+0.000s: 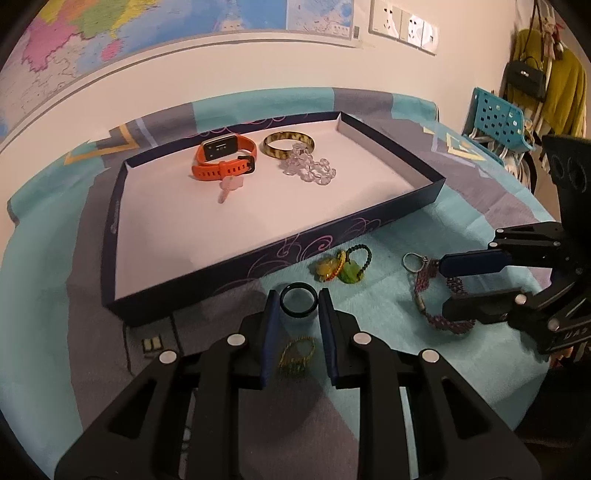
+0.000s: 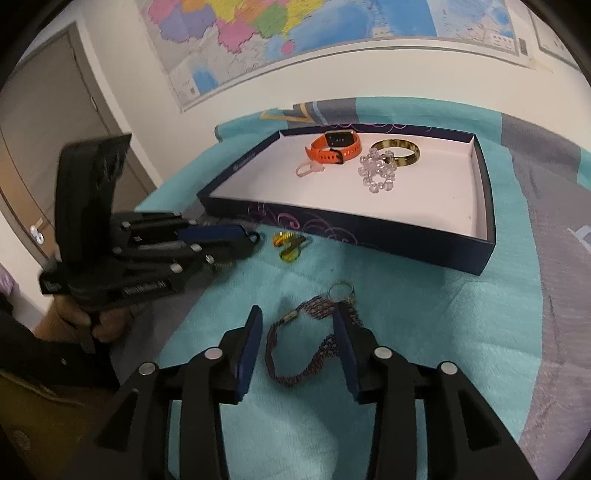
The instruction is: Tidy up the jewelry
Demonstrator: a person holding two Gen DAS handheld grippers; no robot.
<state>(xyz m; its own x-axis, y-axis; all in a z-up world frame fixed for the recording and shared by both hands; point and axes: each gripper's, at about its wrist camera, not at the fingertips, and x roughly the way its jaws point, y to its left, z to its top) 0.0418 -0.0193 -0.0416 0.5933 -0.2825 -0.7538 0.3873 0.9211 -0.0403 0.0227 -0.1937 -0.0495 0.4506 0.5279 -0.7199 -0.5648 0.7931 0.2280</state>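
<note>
The left claw point(image 1: 297, 301) is sitting low in the centre of its own view, fingers spread, with a dark ring point(image 1: 298, 300) standing between the tips; whether the pads are touching it is hard to tell; just below the ring, between the fingers, a small gold chain piece point(image 1: 296, 355) is lying on the teal blanket point(image 1: 369, 325). Over on the right side of that view the right claw point(image 1: 448, 286) is reaching in, fingers apart, straddling the purple woven bracelet point(image 1: 421, 295) with its metal ring; in the right wrist view the same claw point(image 2: 297, 317) is framing the bracelet point(image 2: 295, 343) at bottom centre, jaws wide, one fingertip point(image 2: 338, 314) right against the braid but not clamping it. Between the two claws, a yellow and green charm pair point(image 1: 338, 267) is lying just in front of the box. The dark blue box point(image 1: 207, 273) is filling the middle of the left view; toward its far side an orange watch point(image 1: 225, 157), a tortoiseshell bangle point(image 1: 288, 144) and a clear bead bracelet point(image 1: 308, 168) are resting close together, with a pale pink piece point(image 1: 229, 188) just in front of the watch. A map point(image 2: 295, 33) is spreading across the wall at the top.
</note>
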